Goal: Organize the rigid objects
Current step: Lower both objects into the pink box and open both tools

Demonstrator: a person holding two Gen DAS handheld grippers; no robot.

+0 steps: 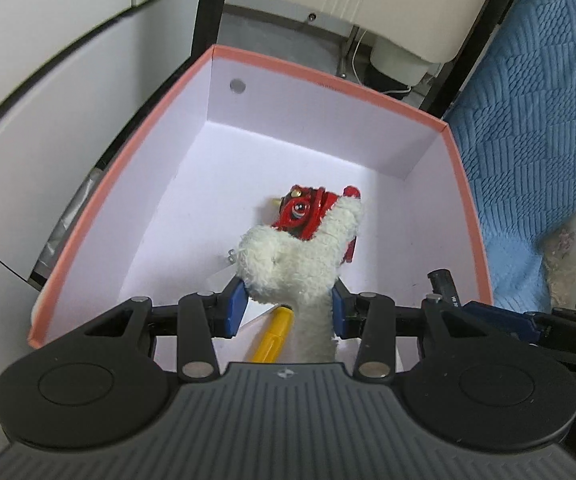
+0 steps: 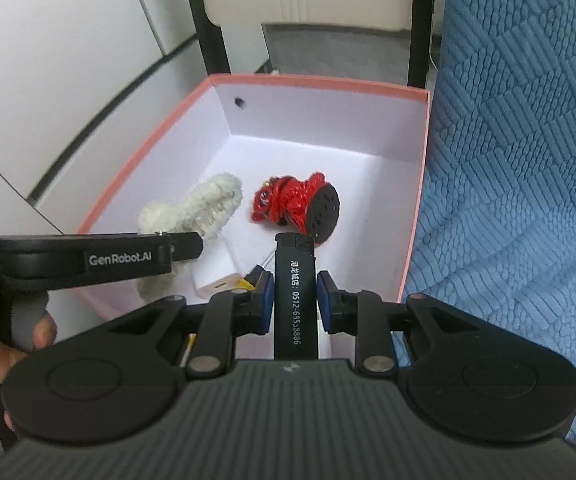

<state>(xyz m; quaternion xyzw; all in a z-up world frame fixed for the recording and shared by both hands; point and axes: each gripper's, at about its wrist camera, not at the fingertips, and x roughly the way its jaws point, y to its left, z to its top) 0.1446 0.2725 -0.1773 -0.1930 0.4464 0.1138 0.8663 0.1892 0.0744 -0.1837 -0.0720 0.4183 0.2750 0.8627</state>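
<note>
A pink box (image 1: 136, 136) with a white inside stands open; it also shows in the right wrist view (image 2: 128, 176). My left gripper (image 1: 288, 304) is shut on a white fluffy toy (image 1: 300, 256) and holds it over the box. The toy also shows in the right wrist view (image 2: 204, 208). A red lion figure (image 1: 308, 212) lies on the box floor, also seen in the right wrist view (image 2: 292, 204). My right gripper (image 2: 294, 300) is shut on a black lighter (image 2: 294, 292) with white print, above the box's near side. A yellow pen (image 1: 272, 336) lies in the box.
A white charger block (image 2: 218, 276) lies in the box near its front. A blue textured blanket (image 2: 520, 184) lies right of the box. White cabinet panels (image 1: 48, 92) stand to the left. A black frame (image 2: 208, 36) stands behind the box.
</note>
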